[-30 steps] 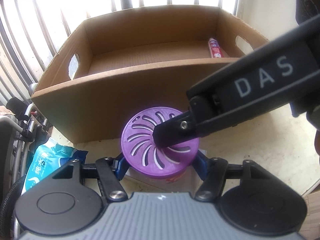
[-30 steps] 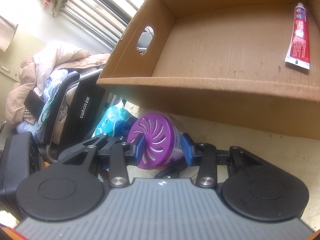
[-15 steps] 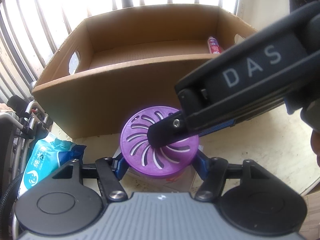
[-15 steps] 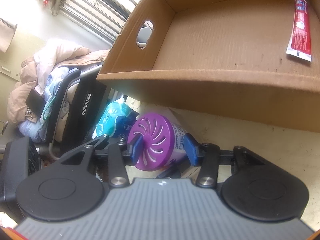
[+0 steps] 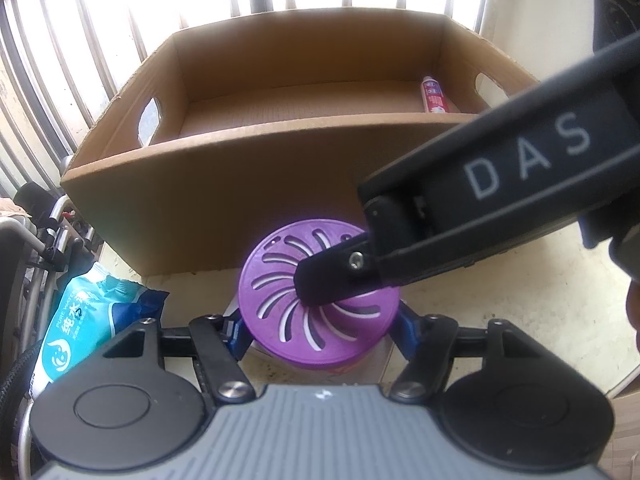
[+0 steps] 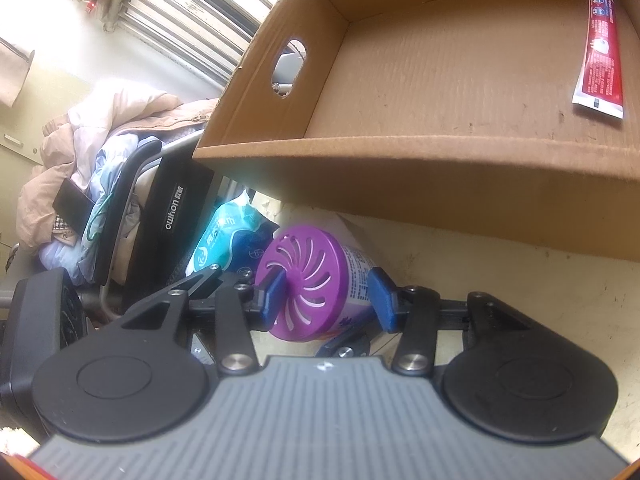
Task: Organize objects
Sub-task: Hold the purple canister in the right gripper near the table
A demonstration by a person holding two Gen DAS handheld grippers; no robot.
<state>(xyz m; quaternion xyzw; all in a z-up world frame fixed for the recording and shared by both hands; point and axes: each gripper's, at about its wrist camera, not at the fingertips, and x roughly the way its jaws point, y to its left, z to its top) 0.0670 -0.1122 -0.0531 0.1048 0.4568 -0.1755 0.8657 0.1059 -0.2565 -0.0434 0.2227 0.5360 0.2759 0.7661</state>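
Note:
An air freshener can with a purple slotted lid (image 5: 280,300) stands in front of the cardboard box (image 5: 224,200). My left gripper (image 5: 322,332) is shut on it, a blue pad against each side just under the lid. My right gripper (image 6: 326,300) comes in from the right, and one of its black fingers (image 5: 332,276) lies across the lid. In the right wrist view the can (image 6: 308,280) sits between the blue pads: the left pad overlaps the lid's face, the right pad stands just off the can's body. A red toothpaste tube (image 6: 600,52) lies inside the box (image 6: 440,200).
A blue-and-white pack of wet wipes (image 5: 88,320) lies left of the can at the table's edge. Beyond it stands a black chair piled with clothes (image 6: 100,160). Barred windows (image 5: 100,40) stand behind the box. Bare table surface (image 6: 520,300) stretches to the right.
The right gripper's pads have spread a little wider around the can. The left gripper and the can have stayed where they were.

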